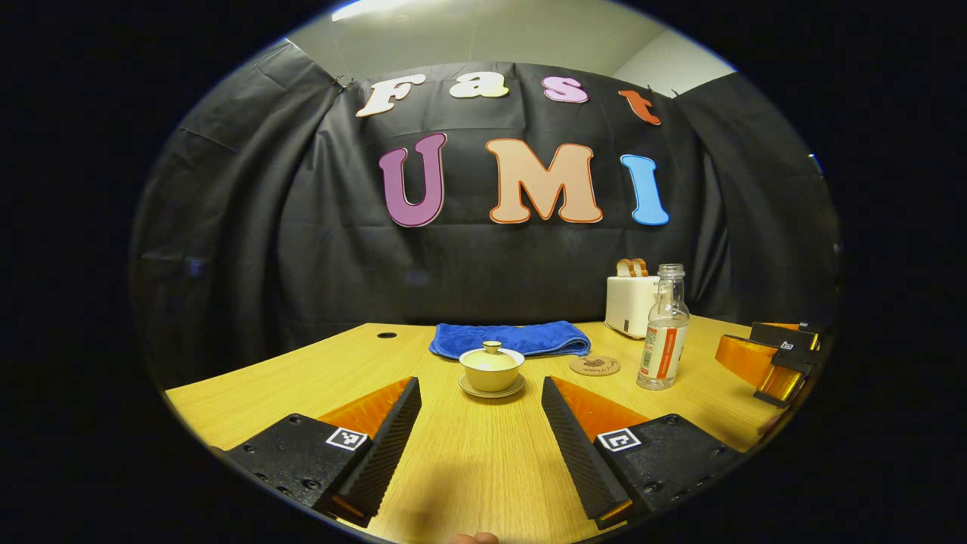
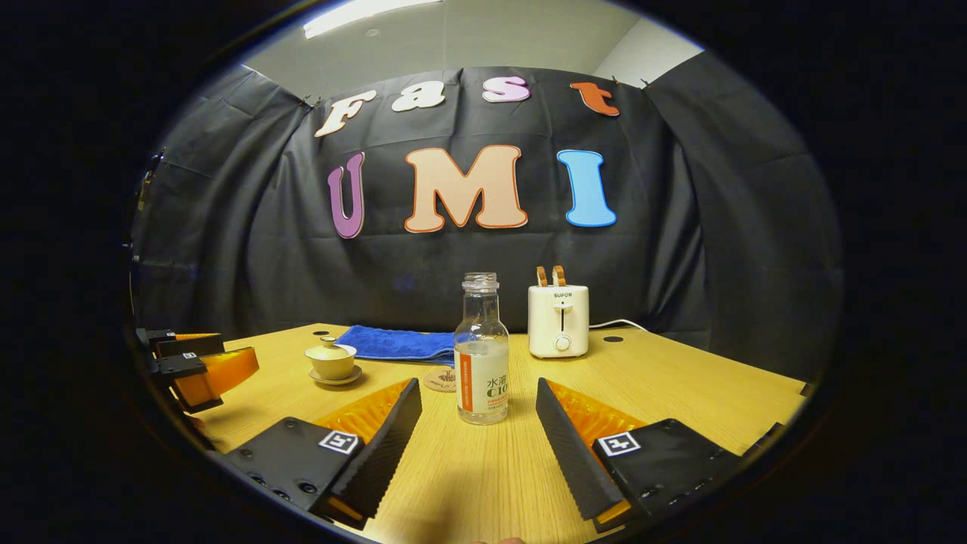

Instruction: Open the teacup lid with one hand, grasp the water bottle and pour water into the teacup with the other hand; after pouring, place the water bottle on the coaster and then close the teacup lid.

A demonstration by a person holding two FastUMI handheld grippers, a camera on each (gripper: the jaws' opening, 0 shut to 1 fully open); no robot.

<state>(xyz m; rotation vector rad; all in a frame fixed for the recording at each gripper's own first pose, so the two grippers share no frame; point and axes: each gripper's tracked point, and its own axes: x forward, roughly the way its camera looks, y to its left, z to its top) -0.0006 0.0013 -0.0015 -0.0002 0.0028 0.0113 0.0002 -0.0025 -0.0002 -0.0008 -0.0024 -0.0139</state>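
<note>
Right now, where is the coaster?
In the left gripper view the coaster lies flat on the table, between the lidded teacup and the water bottle, just ahead of the blue towel.

Left gripper (image 1: 481, 389) and right gripper (image 2: 478, 391) — both spread wide.

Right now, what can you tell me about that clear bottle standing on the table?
The clear glass-like water bottle stands upright on the light wooden table, uncapped, its neck open. It holds some water, and a white and orange label wraps its lower body. A round brown coaster lies just behind it. The right tongs sit open on either side of it, and nothing touches it except the table.
</note>
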